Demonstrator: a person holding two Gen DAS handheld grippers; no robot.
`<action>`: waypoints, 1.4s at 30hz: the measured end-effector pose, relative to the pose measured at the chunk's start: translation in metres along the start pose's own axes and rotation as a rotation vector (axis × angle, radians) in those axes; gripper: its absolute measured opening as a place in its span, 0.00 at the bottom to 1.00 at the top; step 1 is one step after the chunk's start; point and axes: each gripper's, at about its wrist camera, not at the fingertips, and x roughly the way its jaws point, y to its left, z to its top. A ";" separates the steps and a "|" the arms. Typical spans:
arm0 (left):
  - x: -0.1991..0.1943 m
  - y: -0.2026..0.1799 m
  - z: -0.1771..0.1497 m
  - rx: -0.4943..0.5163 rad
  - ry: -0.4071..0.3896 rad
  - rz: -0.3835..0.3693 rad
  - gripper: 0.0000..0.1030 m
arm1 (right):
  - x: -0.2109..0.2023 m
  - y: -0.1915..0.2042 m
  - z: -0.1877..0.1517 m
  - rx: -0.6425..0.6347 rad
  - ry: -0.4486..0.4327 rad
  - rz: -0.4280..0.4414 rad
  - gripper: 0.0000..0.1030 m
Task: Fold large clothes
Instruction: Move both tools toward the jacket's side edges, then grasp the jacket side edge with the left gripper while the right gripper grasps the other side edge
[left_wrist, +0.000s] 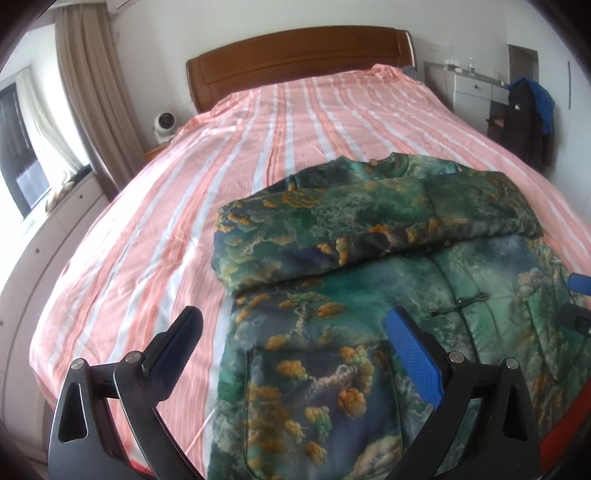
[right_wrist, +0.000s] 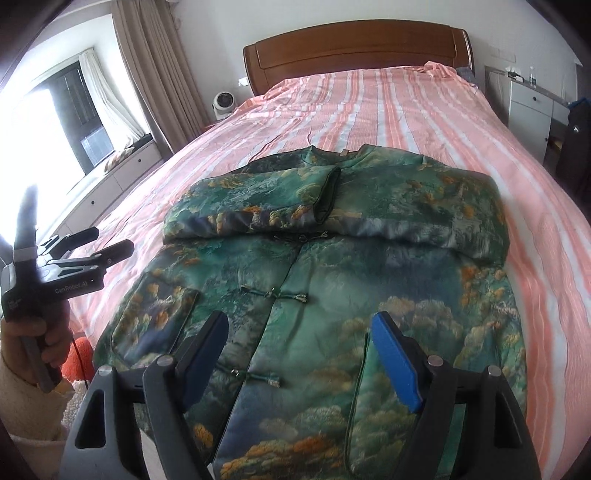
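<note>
A green padded jacket (left_wrist: 369, 266) with orange and blue cloud print lies front up on the bed; it also shows in the right wrist view (right_wrist: 332, 266). Both sleeves (right_wrist: 258, 206) are folded across the chest, and knot buttons run down the middle. My left gripper (left_wrist: 295, 325) is open and empty above the jacket's lower left edge. It also shows at the left of the right wrist view (right_wrist: 99, 240). My right gripper (right_wrist: 299, 336) is open and empty above the jacket's lower front. Its fingertips (left_wrist: 578, 284) show at the right edge of the left wrist view.
The bed has a pink and white striped sheet (left_wrist: 258, 129) and a wooden headboard (left_wrist: 295, 59). A small white fan (left_wrist: 164, 125) stands at the left. A window bench (right_wrist: 122, 170) runs along the left. White drawers (left_wrist: 476, 92) and hanging dark clothes (left_wrist: 524, 122) stand at the right.
</note>
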 end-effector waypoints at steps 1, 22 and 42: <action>-0.003 0.000 -0.002 0.003 -0.001 0.002 0.97 | -0.002 0.001 -0.003 0.002 -0.001 -0.001 0.78; 0.000 0.007 -0.021 -0.004 0.037 0.011 0.97 | -0.026 -0.014 -0.036 0.080 -0.014 -0.055 0.79; 0.048 0.080 -0.145 -0.164 0.445 -0.386 0.76 | -0.053 -0.187 -0.107 0.320 0.253 -0.090 0.78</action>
